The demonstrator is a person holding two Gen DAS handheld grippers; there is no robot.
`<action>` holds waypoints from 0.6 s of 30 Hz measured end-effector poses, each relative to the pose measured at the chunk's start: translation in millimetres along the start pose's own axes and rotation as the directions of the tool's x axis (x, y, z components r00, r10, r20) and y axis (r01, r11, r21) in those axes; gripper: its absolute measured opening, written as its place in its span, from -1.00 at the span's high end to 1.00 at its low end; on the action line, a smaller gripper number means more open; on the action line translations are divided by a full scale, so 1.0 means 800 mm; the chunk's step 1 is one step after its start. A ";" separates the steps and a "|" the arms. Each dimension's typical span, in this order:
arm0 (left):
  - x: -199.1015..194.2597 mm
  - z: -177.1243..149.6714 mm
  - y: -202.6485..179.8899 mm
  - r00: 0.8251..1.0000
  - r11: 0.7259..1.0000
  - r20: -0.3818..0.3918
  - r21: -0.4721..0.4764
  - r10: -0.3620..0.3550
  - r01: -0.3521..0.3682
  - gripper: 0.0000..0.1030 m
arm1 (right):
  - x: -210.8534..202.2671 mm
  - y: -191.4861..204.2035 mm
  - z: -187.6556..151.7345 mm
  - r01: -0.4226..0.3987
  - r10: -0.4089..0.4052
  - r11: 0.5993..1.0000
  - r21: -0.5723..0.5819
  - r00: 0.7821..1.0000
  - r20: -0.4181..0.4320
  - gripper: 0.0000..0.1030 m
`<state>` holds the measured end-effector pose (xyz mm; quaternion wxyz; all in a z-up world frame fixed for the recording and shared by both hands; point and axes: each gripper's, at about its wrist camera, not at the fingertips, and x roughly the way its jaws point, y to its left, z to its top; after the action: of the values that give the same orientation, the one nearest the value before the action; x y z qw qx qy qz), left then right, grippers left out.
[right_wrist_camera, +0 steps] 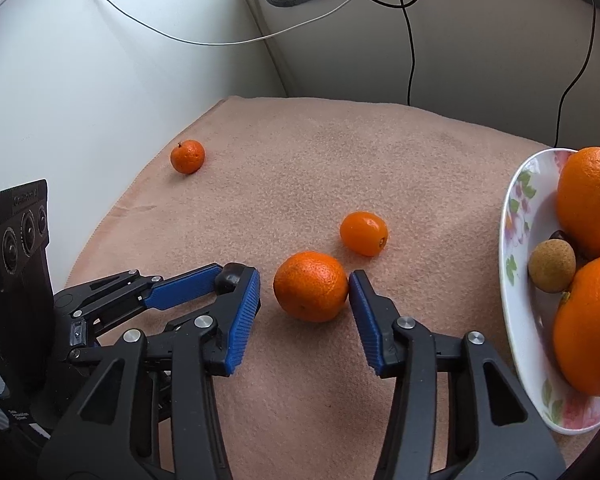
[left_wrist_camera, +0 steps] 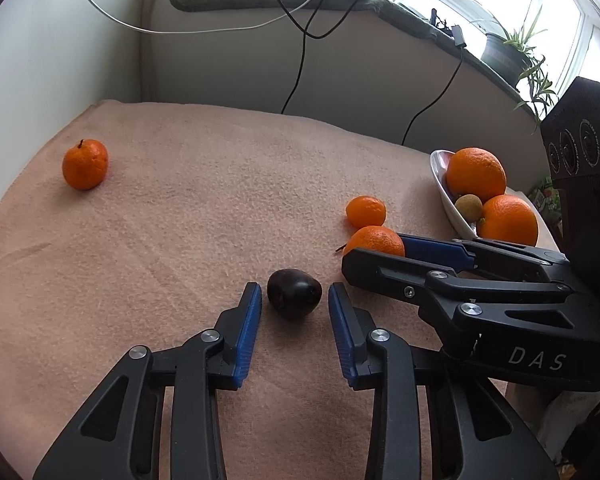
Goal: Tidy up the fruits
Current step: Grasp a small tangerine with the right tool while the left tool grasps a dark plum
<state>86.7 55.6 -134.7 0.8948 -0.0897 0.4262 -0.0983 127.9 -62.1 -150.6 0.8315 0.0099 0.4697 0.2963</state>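
Well to the left of the flowered plate [right_wrist_camera: 516, 216], a lone mandarin [right_wrist_camera: 187, 156] lies on the peach blanket [right_wrist_camera: 340, 152]. Nearer the plate, the left hand-held gripper [left_wrist_camera: 294, 300] stands open around a dark plum [left_wrist_camera: 294, 292], pads apart from it. Nearer still, the right hand-held gripper [right_wrist_camera: 304, 286] brackets a mandarin [right_wrist_camera: 311, 286], unclamped, its right pad touching; another mandarin [right_wrist_camera: 364, 233] lies just beyond, and the plate holds two oranges [right_wrist_camera: 590, 200] and a kiwi [right_wrist_camera: 552, 265].

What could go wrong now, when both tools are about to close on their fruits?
The left tool and right tool work close together, so their fingers may collide. The round mandarin or dark plum may slip away on closing. The bowl already looks crowded; added fruit might roll out.
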 end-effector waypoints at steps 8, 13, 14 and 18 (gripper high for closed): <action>0.002 0.000 0.001 1.000 1.000 -0.006 0.001 -0.001 0.001 0.50 | 0.002 -0.003 -0.001 -0.017 0.017 1.000 0.021 1.000 0.001 0.22; 0.001 0.000 -0.001 1.000 1.000 0.000 0.004 -0.001 0.001 0.50 | -0.009 -0.005 -0.003 -0.019 0.019 0.999 0.027 1.000 0.019 0.23; -0.001 0.000 -0.002 1.000 1.000 0.003 0.003 -0.001 0.001 0.50 | -0.012 -0.005 -0.004 -0.018 0.018 1.000 0.026 1.000 0.024 0.23; -0.009 0.001 -0.004 1.000 1.000 0.016 0.002 -0.003 0.003 0.50 | -0.023 -0.005 -0.004 -0.015 0.014 1.000 0.027 0.999 0.042 0.23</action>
<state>82.3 54.3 -127.9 0.8981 -0.0902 0.4188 -0.0995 120.2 -75.5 -139.5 0.8389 0.0309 0.4560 0.2956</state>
